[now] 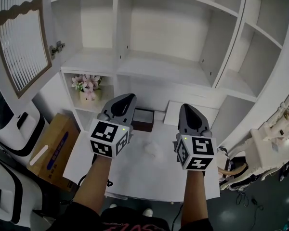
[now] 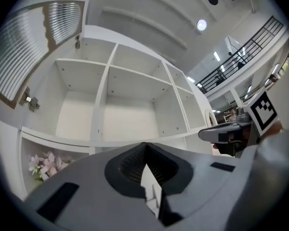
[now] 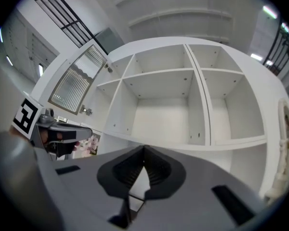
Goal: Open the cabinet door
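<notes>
We list:
- cabinet (image 1: 149, 66): smooth matt white board
- cabinet door (image 1: 19, 37): white frame, ribbed pale panel, brown wood-look trim
- hinge (image 1: 57, 47): shiny metal
- left gripper (image 1: 129, 97) and right gripper (image 1: 186, 108): matt grey plastic, ribbed inside the jaws
- box (image 1: 53, 148): plain brown cardboard

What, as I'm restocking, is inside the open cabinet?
Upper compartments are bare; flowers stand lower left. Left tongs and right tongs partly cover the lower middle.
</notes>
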